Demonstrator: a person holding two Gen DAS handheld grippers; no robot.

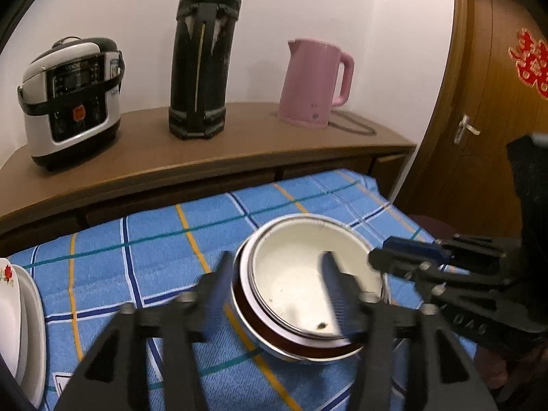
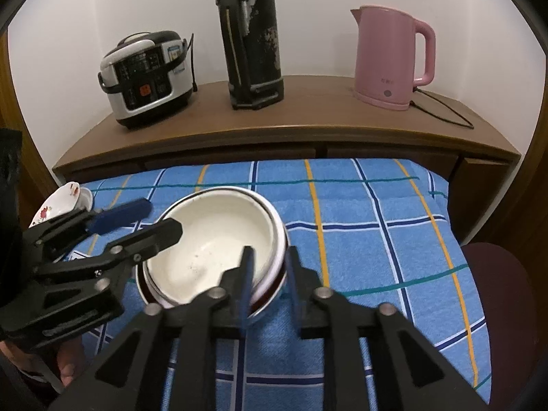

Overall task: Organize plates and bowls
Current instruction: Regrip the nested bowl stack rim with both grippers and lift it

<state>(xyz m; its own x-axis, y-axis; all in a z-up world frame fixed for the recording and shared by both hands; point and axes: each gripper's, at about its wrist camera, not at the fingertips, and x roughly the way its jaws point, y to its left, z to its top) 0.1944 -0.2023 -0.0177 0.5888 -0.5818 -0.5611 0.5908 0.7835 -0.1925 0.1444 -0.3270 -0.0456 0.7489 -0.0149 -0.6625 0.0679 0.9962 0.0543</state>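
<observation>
Bowls (image 2: pixel 212 239) stacked; both tools' jaws straddle rim, apart.

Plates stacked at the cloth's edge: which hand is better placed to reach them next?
Left, probably. The plates lie on the left gripper side, while the right gripper straddles the far rim of the bowls.
</observation>
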